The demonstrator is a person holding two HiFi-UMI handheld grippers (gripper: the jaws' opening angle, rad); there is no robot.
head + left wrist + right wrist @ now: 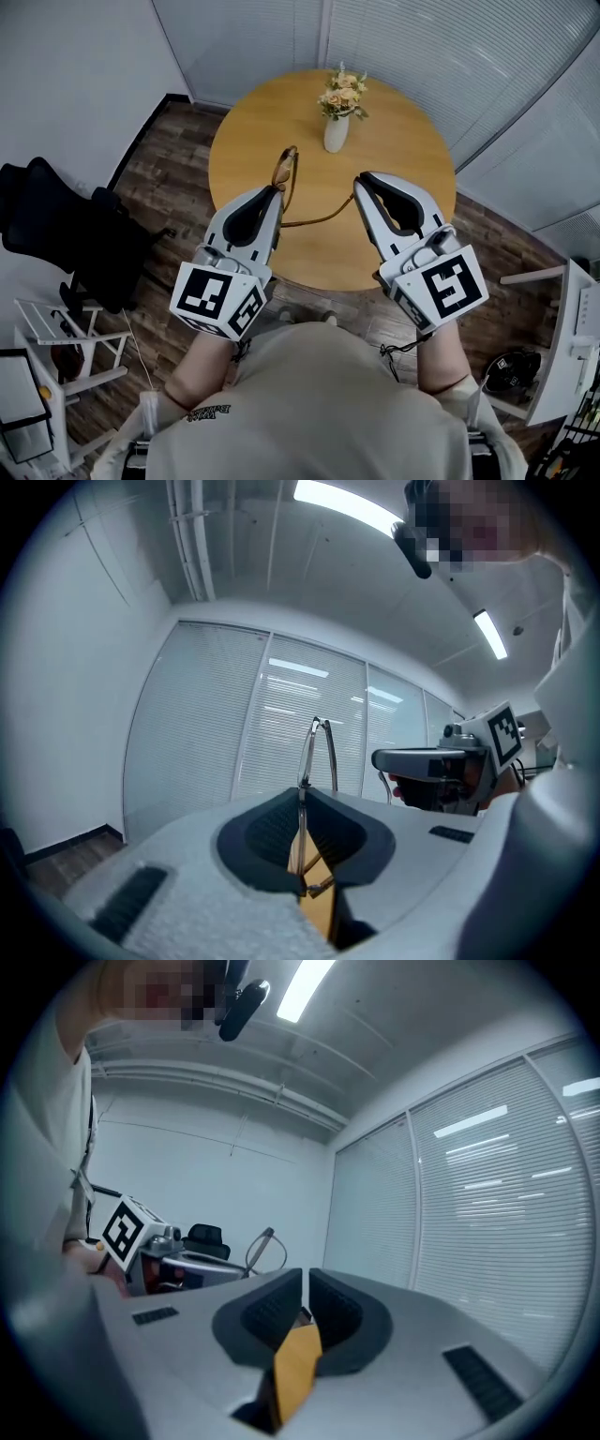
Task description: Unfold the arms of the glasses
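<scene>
**Head view only.** Round wooden table [394, 141] with a white vase of flowers [337, 131] at its far side. A black chair [56, 234] stands on the plank floor to the left. The glasses [286, 167] hang in the air above the table's near half, between the two grippers. The left gripper [277, 192] holds the front frame. One arm [319, 219] swings out from the frame's near end across to the right gripper [358, 187].

**Left gripper view only.** The fingers are clamped on the frame, and a thin metal rim stands upright out of them. Table wood shows through the gap beneath.

**Right gripper view only.** The fingers are almost together, with a small dark piece pinched low in the slim gap. The frame shows beyond as a thin loop beside the left gripper.

**Item.** Slim, dark wire frame with clear lenses, seen edge-on from above.

**Hard to make out.** The second arm cannot be found. The arm's tip inside the right fingers is tiny.
</scene>
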